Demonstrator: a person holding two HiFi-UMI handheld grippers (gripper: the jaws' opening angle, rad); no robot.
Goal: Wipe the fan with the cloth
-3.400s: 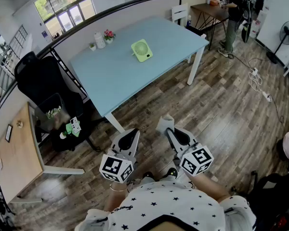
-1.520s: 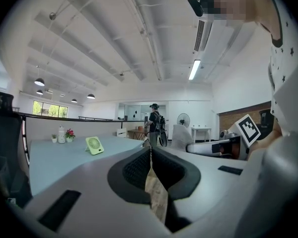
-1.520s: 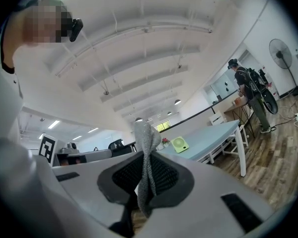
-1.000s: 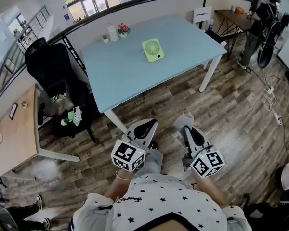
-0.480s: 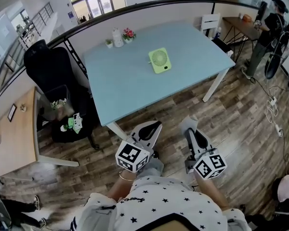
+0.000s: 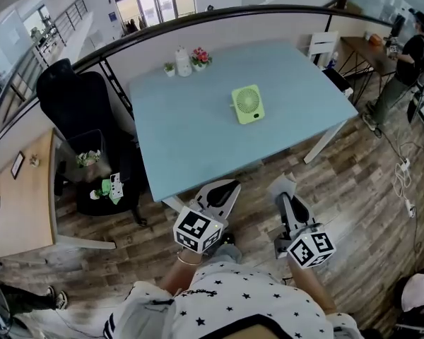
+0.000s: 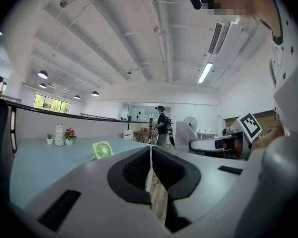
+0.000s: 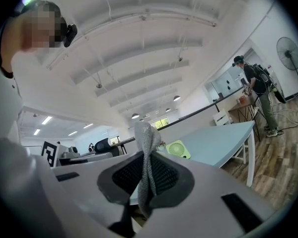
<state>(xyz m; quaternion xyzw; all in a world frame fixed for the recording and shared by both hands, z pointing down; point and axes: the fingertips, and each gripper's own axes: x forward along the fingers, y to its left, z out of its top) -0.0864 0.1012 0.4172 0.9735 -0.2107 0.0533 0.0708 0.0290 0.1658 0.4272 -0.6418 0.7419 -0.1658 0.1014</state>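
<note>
While the person stood on the wooden floor short of the tabletop point(image 6: 191, 143), the head view showed the green fan point(image 6: 248, 104) near the tabletop's middle, well apart from the 2 grippers. The left gripper point(image 6: 228, 187) and right gripper point(image 6: 283, 191) were held low before the body. The grey cloth point(image 6: 280, 182) poked from the right one's tip.

Left gripper view: jaws pressed together with nothing between them. The fan point(image 7: 102, 149) sat ahead on the tabletop, leaning back on its stand.

Right gripper view: jaws clamped on the cloth point(image 8: 147, 143), 1 fold standing above the pads and a tail hanging below. The fan point(image 8: 176, 148) lay beyond, past the near table edge.

Judgement: the step in hand was the approach, with no wiping begun. To do it well, the right gripper should arrive with the loose fold leading, so that cloth rather than jaw meets the grille. The fan looked light and propped, so it would likely slide or tip under a firm stroke. Strokes should be light, and the empty left gripper could steady the frame. The clamp on the cloth should stay firm throughout.
</note>
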